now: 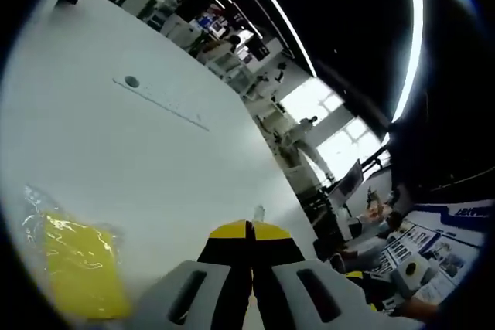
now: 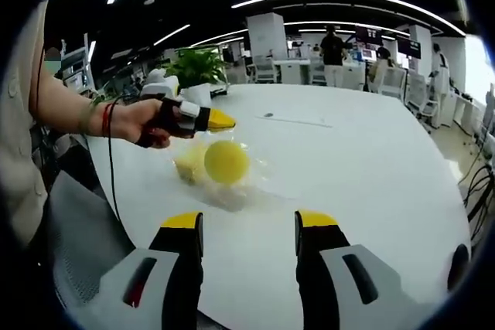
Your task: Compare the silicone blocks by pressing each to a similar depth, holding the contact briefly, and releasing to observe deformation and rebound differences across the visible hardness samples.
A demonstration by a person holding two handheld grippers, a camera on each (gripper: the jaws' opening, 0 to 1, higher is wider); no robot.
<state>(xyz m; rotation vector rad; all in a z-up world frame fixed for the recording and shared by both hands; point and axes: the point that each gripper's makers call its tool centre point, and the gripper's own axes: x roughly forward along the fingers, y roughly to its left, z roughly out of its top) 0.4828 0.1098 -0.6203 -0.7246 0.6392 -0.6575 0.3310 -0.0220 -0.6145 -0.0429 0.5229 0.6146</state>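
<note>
A: Right gripper view, item one: white table [image 2: 371, 168]. What's on it?

B: I log a clear wrapper [image 2: 232, 187] holding a yellow silicone block [image 2: 226, 161]. Left gripper [image 2: 220, 120], jaws together, hovers just above it. Right gripper [image 2: 249, 226] spread, empty.

A: Left gripper view?

B: Block [image 1: 81, 268] appears flat, bagged.

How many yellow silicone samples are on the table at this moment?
2 that I can make out: a round piece in clear wrap, and a paler piece touching its left side. Others may be hidden.
</note>
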